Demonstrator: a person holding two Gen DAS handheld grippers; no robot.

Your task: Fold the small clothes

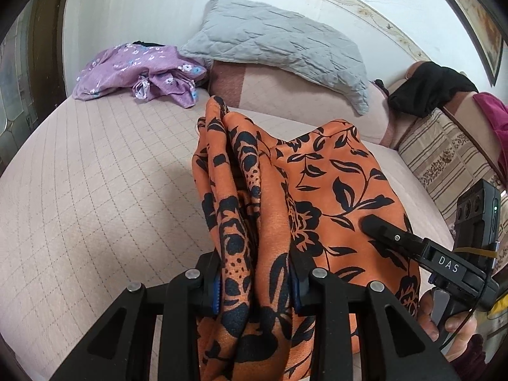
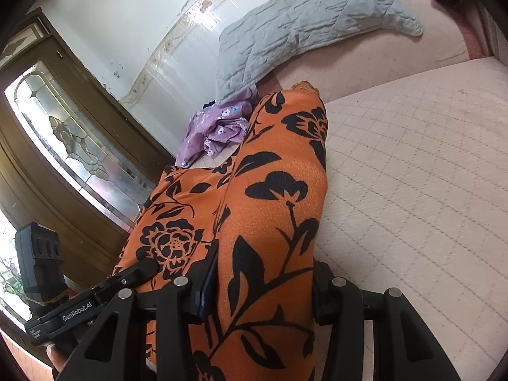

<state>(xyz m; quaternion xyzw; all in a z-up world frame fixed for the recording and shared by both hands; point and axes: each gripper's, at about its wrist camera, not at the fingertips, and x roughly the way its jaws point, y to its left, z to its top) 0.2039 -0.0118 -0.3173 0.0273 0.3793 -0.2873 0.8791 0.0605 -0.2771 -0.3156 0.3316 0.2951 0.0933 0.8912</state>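
An orange garment with a black flower print [image 1: 320, 190] hangs bunched between both grippers above the pink quilted bed [image 1: 95, 190]. My left gripper [image 1: 254, 273] is shut on a gathered fold of it; the cloth drapes over the fingers. The right gripper [image 1: 377, 225] shows at the lower right of the left wrist view, its finger against the cloth. In the right wrist view my right gripper [image 2: 263, 289] is shut on the orange garment [image 2: 273, 197], which covers the gap between the fingers. The left gripper [image 2: 139, 270] shows at the lower left there.
A purple flowered garment [image 1: 136, 70] lies crumpled at the far end of the bed. A grey quilted pillow [image 1: 279, 47] leans on the pink bolster behind. A black cloth [image 1: 428, 89] and a striped cushion [image 1: 444, 158] sit at right. A glazed wooden door [image 2: 63, 146] is at left.
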